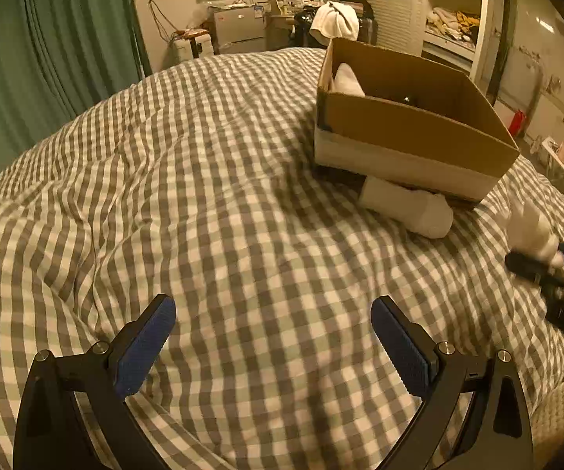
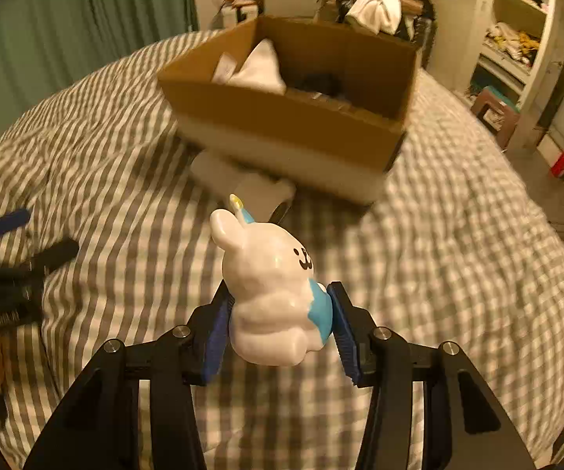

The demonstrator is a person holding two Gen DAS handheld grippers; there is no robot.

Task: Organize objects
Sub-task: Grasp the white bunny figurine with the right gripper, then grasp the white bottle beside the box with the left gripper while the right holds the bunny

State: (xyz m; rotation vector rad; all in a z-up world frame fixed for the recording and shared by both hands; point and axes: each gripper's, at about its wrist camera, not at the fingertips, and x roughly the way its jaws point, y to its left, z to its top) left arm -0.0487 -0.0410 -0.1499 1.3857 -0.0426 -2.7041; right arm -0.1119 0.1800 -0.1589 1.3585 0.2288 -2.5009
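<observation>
A bedroom in warm light, with a green curtain at the left, a white shelf unit at the right and a cluttered dresser at the far wall; the bed fills both views under a grey-and-white checked duvet; an open cardboard box sits on the duvet, a pale band along its base, with a white cloth and something dark inside that is too blurred to name; a white roll lies on the duvet touching the box's near bottom edge.

The right hand-held gripper is clamped on a toy rabbit, its blue pads pressed to the figure's two sides; the rabbit is glossy white with a blue patch, a small black face and a blue-and-yellow tip between its ears; it is held above the duvet, upright and tilted a little, on the near side of the box and apart from it; in the left wrist view this gripper shows only as a blur at the right edge, the white figure in it.

The left hand-held gripper hangs over bare duvet with its jaws wide apart and nothing between them, well away from the box.
</observation>
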